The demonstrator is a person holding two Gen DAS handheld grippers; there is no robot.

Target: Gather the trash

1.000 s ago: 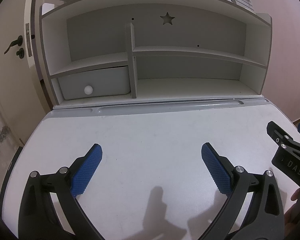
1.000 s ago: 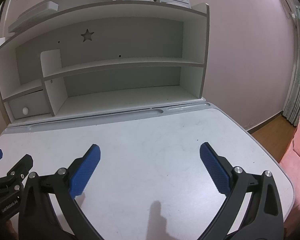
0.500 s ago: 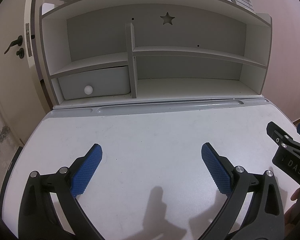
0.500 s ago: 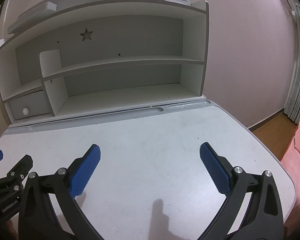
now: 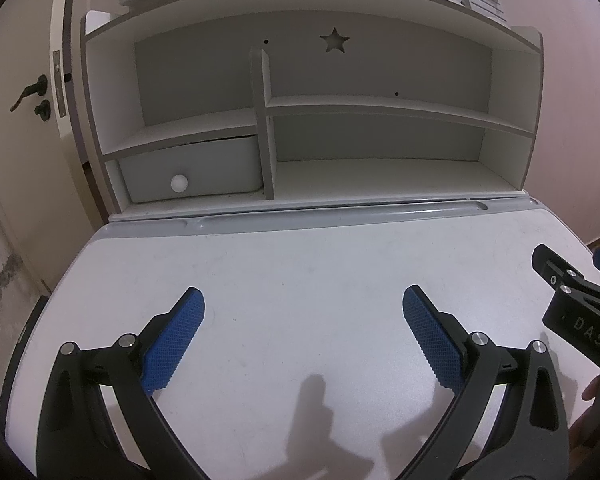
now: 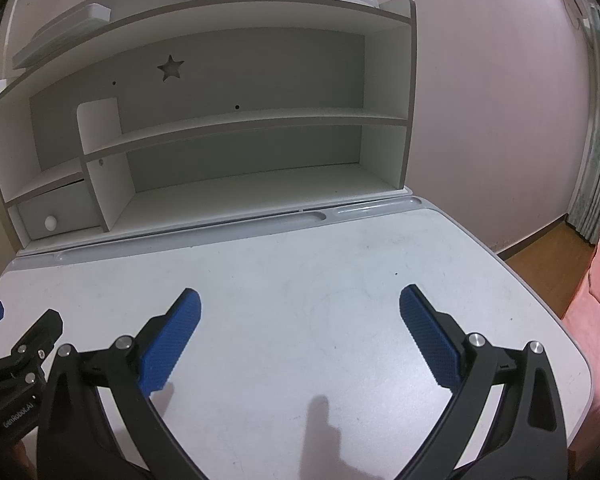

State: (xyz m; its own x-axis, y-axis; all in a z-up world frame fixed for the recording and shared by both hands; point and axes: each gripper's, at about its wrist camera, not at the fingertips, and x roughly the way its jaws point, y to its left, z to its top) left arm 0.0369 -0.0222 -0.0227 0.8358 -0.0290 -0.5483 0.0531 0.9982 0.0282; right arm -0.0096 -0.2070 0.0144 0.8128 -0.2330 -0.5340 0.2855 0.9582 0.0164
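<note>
No trash shows in either view. My left gripper (image 5: pixel 303 300) hangs open over the white desk top (image 5: pixel 300 264), its blue pads wide apart with nothing between them. My right gripper (image 6: pixel 299 300) is open too, above the right half of the same desk top (image 6: pixel 340 264). Each gripper shows at the edge of the other's view: the right one's black body (image 5: pixel 576 312) at the far right of the left wrist view, the left one's black body (image 6: pixel 16 364) at the lower left of the right wrist view.
A white hutch (image 5: pixel 308 120) with bare shelves stands at the desk's back, with a small grey drawer (image 5: pixel 188 176) at its lower left. A grey pen groove (image 5: pixel 340 216) runs along the back edge. A door (image 5: pixel 28 92) is left; a pink seat (image 6: pixel 596 292) is right.
The right wrist view has drifted slightly, the hutch sitting a little differently in frame. The left gripper has held still. Both stay open.
</note>
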